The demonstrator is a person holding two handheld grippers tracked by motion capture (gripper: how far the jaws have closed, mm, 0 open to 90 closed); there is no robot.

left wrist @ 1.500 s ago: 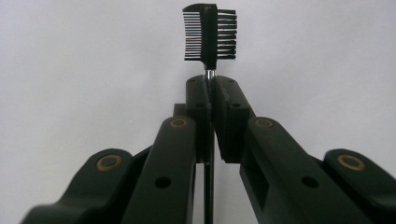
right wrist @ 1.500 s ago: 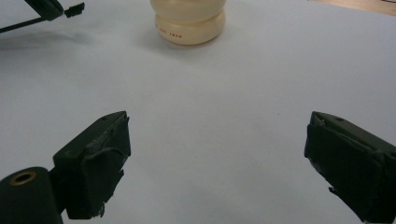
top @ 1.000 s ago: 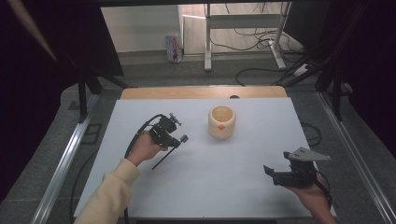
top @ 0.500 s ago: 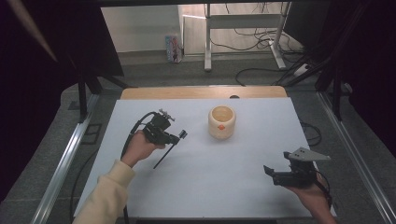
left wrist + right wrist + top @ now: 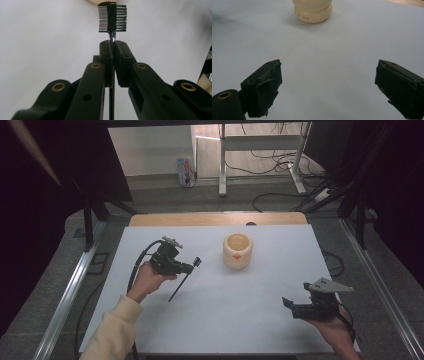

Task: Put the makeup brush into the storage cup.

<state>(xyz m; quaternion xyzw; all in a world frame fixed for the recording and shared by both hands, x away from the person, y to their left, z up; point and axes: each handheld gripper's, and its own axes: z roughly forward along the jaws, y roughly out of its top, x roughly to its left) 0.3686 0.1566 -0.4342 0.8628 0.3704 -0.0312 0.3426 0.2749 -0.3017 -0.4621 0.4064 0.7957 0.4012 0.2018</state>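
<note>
A white table is seen from above, with a cream-coloured pot standing upright near its middle toward the far side. The left gripper is held above the left part of the table by the person's left hand, a pale yellow sleeve being visible below it. Its jaws are closed tight on the thin neck of a small black brush-and-comb tool, whose toothed head projects just beyond the jaw tips and points toward the pot. In the high view, the tool's slim handle is seen slanting down and back from the jaws toward the table. The head lies near the pot but apart from it. The right gripper is held low over the near right corner by the right hand; its jaws stand wide apart with nothing between them. The pot is seen well ahead of them in the right gripper view, with small red lettering on its base ring.
</note>
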